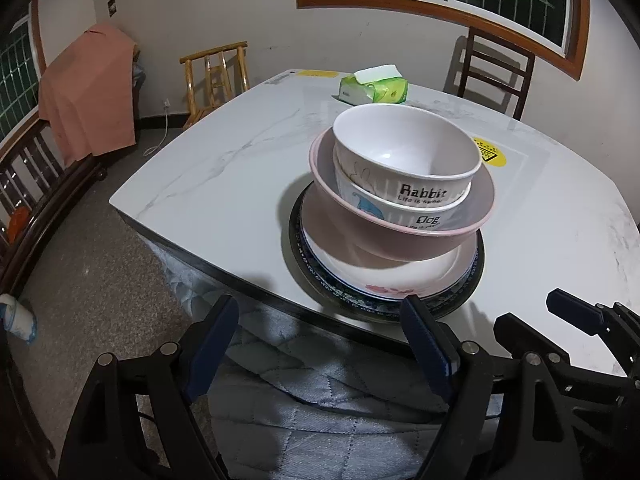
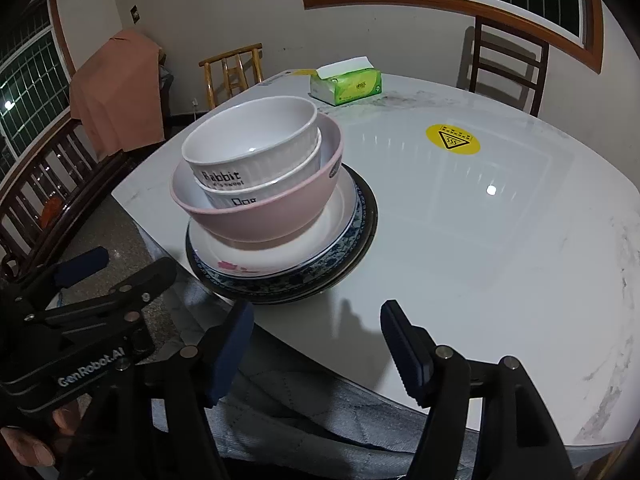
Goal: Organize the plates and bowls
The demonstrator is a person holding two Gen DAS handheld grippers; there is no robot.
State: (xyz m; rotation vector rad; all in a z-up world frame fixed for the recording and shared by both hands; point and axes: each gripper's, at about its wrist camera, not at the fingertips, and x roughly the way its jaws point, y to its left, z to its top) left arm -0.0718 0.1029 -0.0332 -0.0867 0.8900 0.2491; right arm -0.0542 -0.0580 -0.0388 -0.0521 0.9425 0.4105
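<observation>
Sitting ahead of both open grippers, untouched, bowl stack

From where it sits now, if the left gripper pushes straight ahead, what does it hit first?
Most likely the near rim of the dark plate under the stack; the left gripper is open and empty, short of the table edge. Depth is uncertain.

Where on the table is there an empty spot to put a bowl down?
The widest bare patch of table lies right of the stack of dishes, reaching up to the yellow sticker. Another lies left of the stack toward the table's corner. The near edge by the stack is crowded; the tissue pack takes the far edge.
</observation>
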